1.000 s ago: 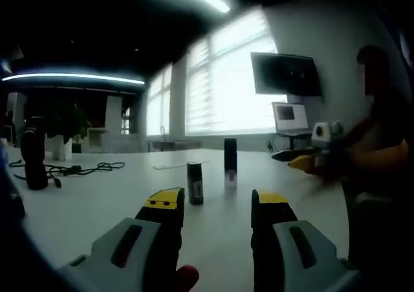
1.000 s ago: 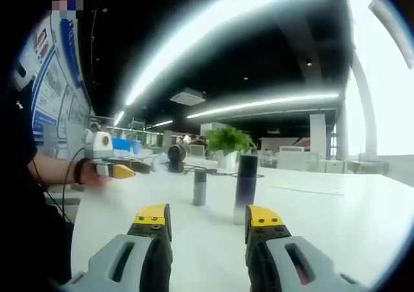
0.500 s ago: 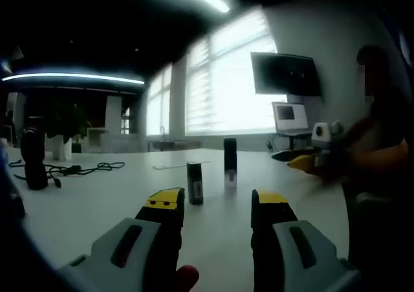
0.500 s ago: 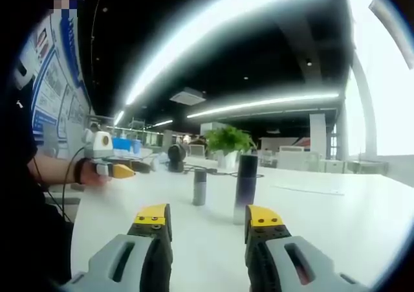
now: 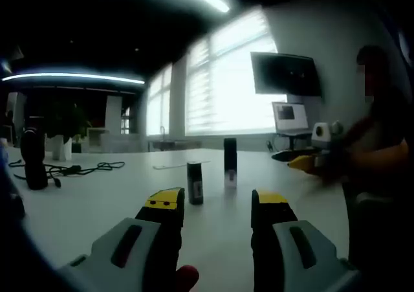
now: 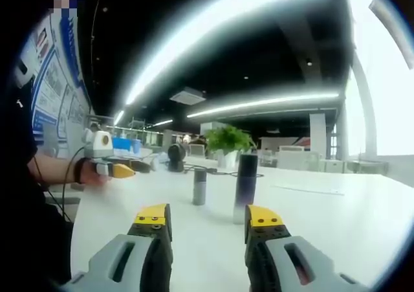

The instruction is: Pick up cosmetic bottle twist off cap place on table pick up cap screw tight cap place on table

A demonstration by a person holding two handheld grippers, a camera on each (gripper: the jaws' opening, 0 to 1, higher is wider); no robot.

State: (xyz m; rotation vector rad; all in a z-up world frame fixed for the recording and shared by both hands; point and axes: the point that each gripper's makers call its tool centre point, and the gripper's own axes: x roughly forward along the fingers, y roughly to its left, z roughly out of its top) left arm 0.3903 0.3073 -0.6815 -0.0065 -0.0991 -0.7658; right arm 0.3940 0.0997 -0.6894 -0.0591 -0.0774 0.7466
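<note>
Two dark upright cosmetic bottles stand on the white table (image 5: 84, 208). In the left gripper view the shorter bottle (image 5: 195, 182) is a little ahead of my left gripper (image 5: 217, 208), and the taller bottle (image 5: 229, 162) stands behind it to the right. In the right gripper view the taller bottle (image 6: 245, 187) rises just beyond my right gripper (image 6: 208, 219), with the shorter bottle (image 6: 200, 186) further off to its left. Both grippers stand open with nothing between their jaws. The other gripper (image 5: 310, 155) shows at the right of the left gripper view, and the other gripper (image 6: 107, 162) at the left of the right gripper view.
A black device (image 5: 32, 159) with a tangled cable (image 5: 84, 169) lies at the table's left side. A potted plant (image 6: 228, 143) stands at the far end. A laptop (image 5: 290, 120) and a wall screen (image 5: 284, 75) are behind. A person's arm (image 6: 55, 169) reaches in.
</note>
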